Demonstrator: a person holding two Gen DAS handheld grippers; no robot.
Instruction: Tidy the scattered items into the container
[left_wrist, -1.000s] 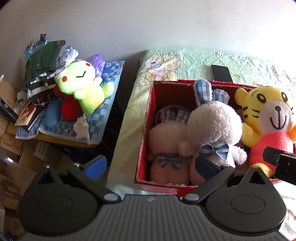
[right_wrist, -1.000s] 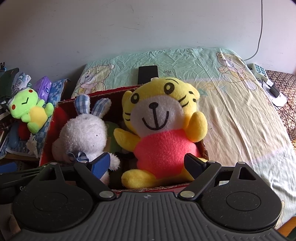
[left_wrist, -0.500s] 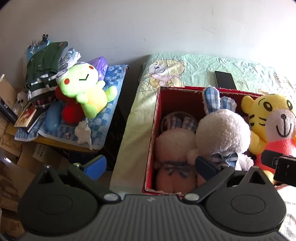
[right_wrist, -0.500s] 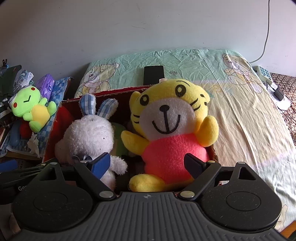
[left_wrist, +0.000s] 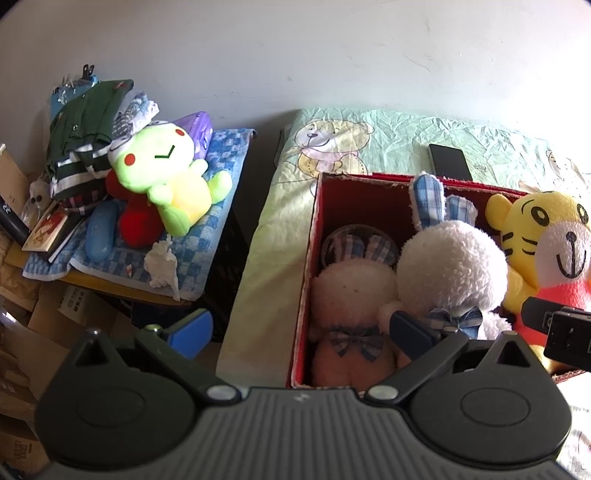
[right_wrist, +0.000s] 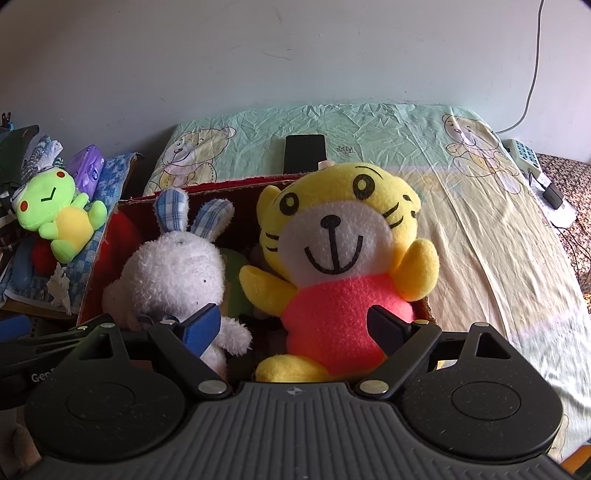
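A red box (left_wrist: 317, 206) (right_wrist: 110, 229) stands on the bed and holds two white plush rabbits (left_wrist: 450, 258) (left_wrist: 351, 291) and a yellow tiger plush (left_wrist: 546, 236) (right_wrist: 340, 251). A green frog plush (left_wrist: 166, 177) (right_wrist: 62, 218) lies on a blue checked cloth on the side table, left of the box. My left gripper (left_wrist: 299, 328) is open and empty, in front of the box's left wall. My right gripper (right_wrist: 295, 328) is open and empty, just in front of the tiger's red belly. The right gripper's tip shows in the left wrist view (left_wrist: 557, 325).
A black phone (left_wrist: 448, 160) (right_wrist: 304, 151) lies on the bedsheet behind the box. The side table (left_wrist: 110, 284) carries folded clothes (left_wrist: 85, 129), books, a purple pack and crumpled tissue (left_wrist: 162, 266). Cardboard boxes stand below it. A power strip (right_wrist: 532, 166) lies at the bed's right edge.
Both grippers have drawn back and shifted left; the box and plush toys sit further right in the left wrist view. The tiger stays in the box. Both jaws remain open.
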